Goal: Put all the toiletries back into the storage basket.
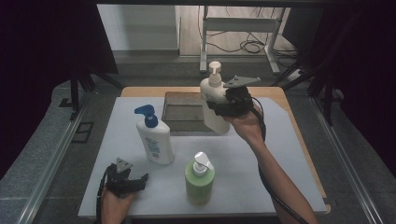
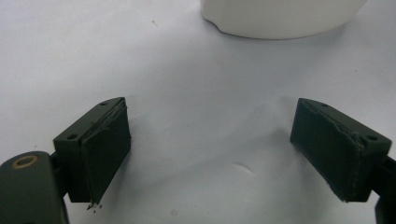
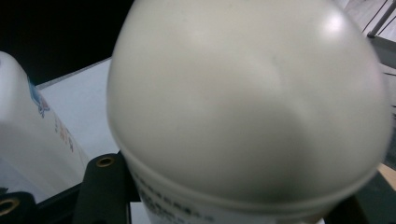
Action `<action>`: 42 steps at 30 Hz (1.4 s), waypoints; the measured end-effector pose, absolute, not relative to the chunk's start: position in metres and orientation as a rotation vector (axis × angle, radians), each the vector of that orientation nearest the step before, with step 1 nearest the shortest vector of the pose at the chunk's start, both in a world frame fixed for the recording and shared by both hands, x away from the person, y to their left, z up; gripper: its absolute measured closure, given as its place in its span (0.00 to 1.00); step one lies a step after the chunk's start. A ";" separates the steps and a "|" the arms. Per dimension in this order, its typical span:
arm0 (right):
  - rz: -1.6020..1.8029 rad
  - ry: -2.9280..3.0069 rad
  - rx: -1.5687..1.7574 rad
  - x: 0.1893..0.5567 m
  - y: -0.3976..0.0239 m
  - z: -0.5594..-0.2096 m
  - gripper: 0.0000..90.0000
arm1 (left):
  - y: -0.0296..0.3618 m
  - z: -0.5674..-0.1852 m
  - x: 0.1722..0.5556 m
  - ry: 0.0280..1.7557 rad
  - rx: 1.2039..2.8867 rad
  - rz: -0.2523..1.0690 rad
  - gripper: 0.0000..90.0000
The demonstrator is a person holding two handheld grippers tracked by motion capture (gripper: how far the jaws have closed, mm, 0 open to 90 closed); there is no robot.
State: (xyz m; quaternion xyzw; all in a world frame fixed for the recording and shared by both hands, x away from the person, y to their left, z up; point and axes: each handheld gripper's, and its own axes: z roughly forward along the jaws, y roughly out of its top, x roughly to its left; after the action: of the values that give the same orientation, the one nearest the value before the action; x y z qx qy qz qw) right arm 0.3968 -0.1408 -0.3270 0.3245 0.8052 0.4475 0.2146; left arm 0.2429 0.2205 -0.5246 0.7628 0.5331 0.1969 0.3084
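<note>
On the table point(image 1: 299, 154), a pale grey-white sheet covers most of the top and bare wood shows along the far and right edges; dark curtains close in both sides, and beyond the far edge you get a grey floor, a white metal frame point(image 1: 240, 25) and loose cables. A shallow dark tray point(image 1: 180, 112) sits at the far middle of the sheet. Your right gripper point(image 1: 219, 106) is at the tray's right end, clamped on the cream pump bottle point(image 1: 214, 100): jaws about half spread, pressed to the bottle's sides at mid-height. The bottle's long axis runs nearly vertical, slight lean, pump head on top with the nozzle pointing to the right of the high view; its base is at the tray's near right corner, and you cannot tell if it touches down or hangs just clear. In the right gripper view the cream body point(image 3: 247, 102) bulges close to the lens, blurred, printed text low on it, and the white bottle point(image 3: 28, 135) stands off to the left. That white bottle with the blue pump point(image 1: 154, 135) is upright at centre-left, nozzle to the left; the green bottle with a white pump point(image 1: 200, 179) is upright nearer you, well apart from the cream one. Your left gripper point(image 1: 128, 182) rests low at the near-left of the sheet, jaws spread wide with nothing between; in the left gripper view its pads point(image 2: 105, 149) frame bare sheet, the white bottle's base point(image 2: 280, 18) just ahead.
</note>
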 end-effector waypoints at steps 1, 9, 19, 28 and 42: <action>1.241 2.233 0.900 0.398 -0.139 -0.327 0.44 | 0.221 -0.525 0.243 1.409 2.017 0.521 0.13; 1.229 2.224 0.900 0.409 -0.123 -0.330 0.44 | 0.220 -0.525 0.243 1.409 2.016 0.521 0.13; 1.242 2.225 0.884 0.421 -0.104 -0.331 0.44 | 0.220 -0.525 0.243 1.409 2.016 0.521 0.13; 1.270 2.219 0.883 0.433 -0.084 -0.331 0.44 | 0.220 -0.525 0.243 1.409 2.017 0.521 0.13; 1.272 2.212 0.885 0.450 -0.058 -0.337 0.44 | 0.220 -0.524 0.243 1.410 2.017 0.520 0.13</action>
State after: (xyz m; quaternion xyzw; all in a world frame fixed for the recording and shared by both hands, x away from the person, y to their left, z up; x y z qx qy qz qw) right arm 0.4502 -0.0580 -0.3371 0.3198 0.7992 0.4596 0.2184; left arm 0.2429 0.2204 -0.5245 0.7630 0.5331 0.1968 0.3080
